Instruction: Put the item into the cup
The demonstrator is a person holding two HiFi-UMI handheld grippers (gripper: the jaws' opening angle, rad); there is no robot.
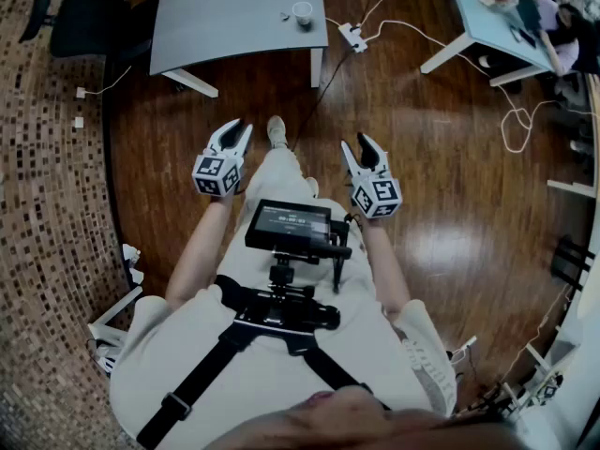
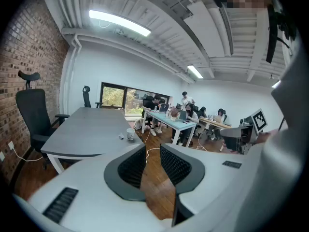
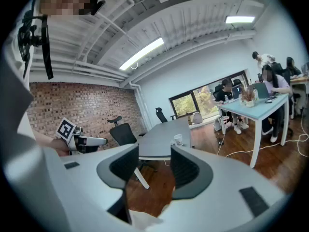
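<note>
Cup [image 1: 302, 13] stands upright on the grey surface [image 1: 216, 26], close to its near edge and right-hand corner. The small pale item [image 1: 284, 15] lies just beside it on the left. Past that corner a power strip [image 1: 353, 36] and white cables [image 1: 511, 125] trail over the wooden floor [image 1: 441, 157]. Between the surface's near edge and the person a broad run of bare floor lies open (only the person's own shoe [image 1: 276, 131] shows on it, between the two tools).

The left gripper [image 1: 238, 127] and right gripper [image 1: 357, 143] are held out side by side in the air, well short of the surface, both pointing toward it. The left one's fingers [image 2: 130, 166] stand released, with floor and a bit of cable showing through the gap. The right one's fingers [image 3: 120, 166] are likewise apart, grasping nothing.

A black office chair [image 1: 84, 17] stands off the surface's left end, by the brick wall [image 1: 47, 204]. To the right, well apart, people sit at a second, pale blue surface [image 1: 487, 17].
</note>
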